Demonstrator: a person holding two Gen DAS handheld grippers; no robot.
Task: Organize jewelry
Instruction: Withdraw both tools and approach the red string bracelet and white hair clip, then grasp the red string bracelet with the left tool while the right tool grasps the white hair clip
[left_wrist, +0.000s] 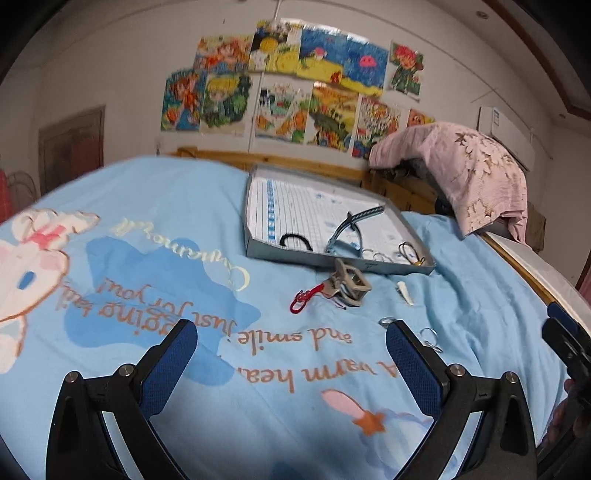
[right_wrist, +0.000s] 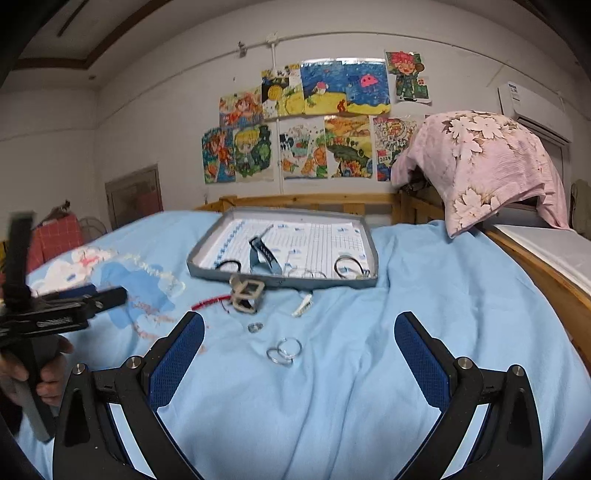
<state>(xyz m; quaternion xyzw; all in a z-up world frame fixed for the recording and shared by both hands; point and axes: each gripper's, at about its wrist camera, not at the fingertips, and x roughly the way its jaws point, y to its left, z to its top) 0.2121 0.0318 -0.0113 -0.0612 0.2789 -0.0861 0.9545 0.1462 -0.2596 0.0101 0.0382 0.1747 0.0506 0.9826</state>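
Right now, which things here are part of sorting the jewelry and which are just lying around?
Part of the job:
tray
watch in the tray
hair claw on the bedsheet
red cord
white clip
paired rings
small ring

Just lying about:
pink cloth
drawings on the wall
air conditioner

One grey tray (right_wrist: 284, 282), one hair claw (right_wrist: 245, 293), seemingly three loose rings (right_wrist: 284, 351), one white clip (right_wrist: 302, 306).
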